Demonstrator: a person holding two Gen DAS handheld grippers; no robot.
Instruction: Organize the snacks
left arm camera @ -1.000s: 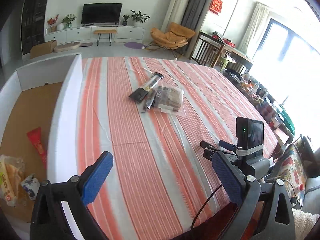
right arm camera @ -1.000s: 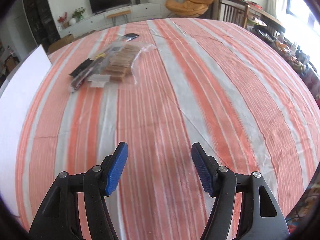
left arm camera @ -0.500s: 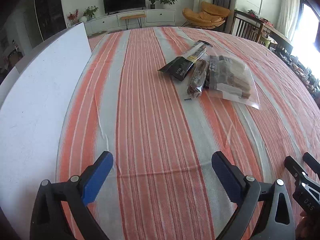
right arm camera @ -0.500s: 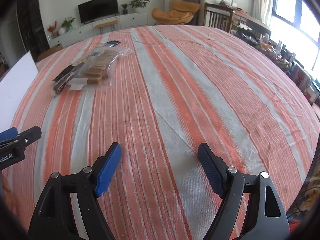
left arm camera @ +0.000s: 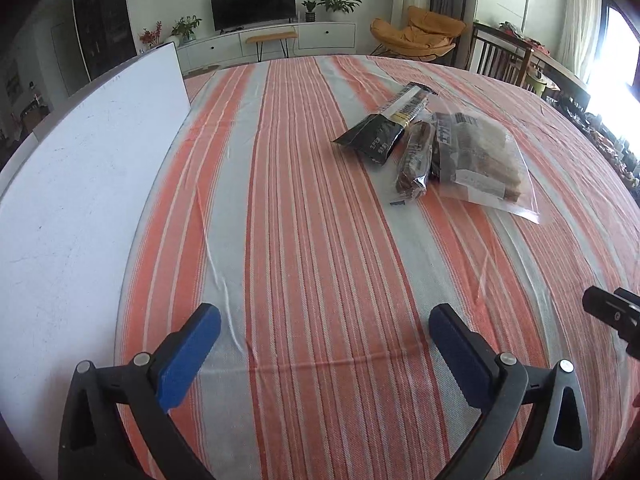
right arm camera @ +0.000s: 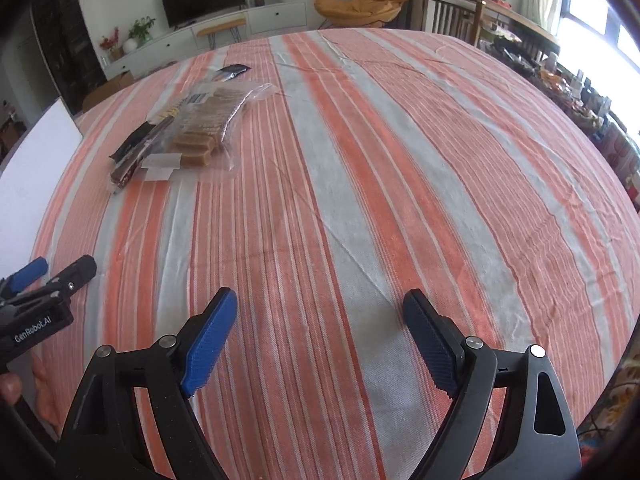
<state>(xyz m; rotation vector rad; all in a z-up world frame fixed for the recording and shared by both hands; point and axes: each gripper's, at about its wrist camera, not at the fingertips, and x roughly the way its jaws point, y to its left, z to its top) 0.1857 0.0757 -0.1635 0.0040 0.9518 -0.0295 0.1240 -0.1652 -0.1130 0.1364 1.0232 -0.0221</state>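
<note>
Three snack packs lie together on the striped tablecloth [left arm camera: 304, 240]: a long black packet [left arm camera: 384, 128], a brown bar in clear wrap [left arm camera: 416, 156] and a clear bag of tan biscuits [left arm camera: 480, 164]. The right wrist view shows the same biscuit bag [right arm camera: 208, 128] and black packet [right arm camera: 134, 146] at the upper left. My left gripper [left arm camera: 324, 334] stands open over bare cloth, well short of the snacks. My right gripper [right arm camera: 320, 324] has nothing between its blue pads [right arm camera: 208, 344] and its jaws are opening. Both grippers point steeply down at the table.
A white box wall [left arm camera: 92, 184] runs along the left of the table. The left gripper's tips [right arm camera: 52, 276] show at the right wrist view's left edge. Chairs [right arm camera: 452, 16] and a cluttered side table [right arm camera: 568, 76] stand beyond the far right edge.
The left gripper dropped and swung away from the box, so its inside is hidden and the snacks are nearer. The right gripper's jaws have spread wider and the snacks sit further to its left.
</note>
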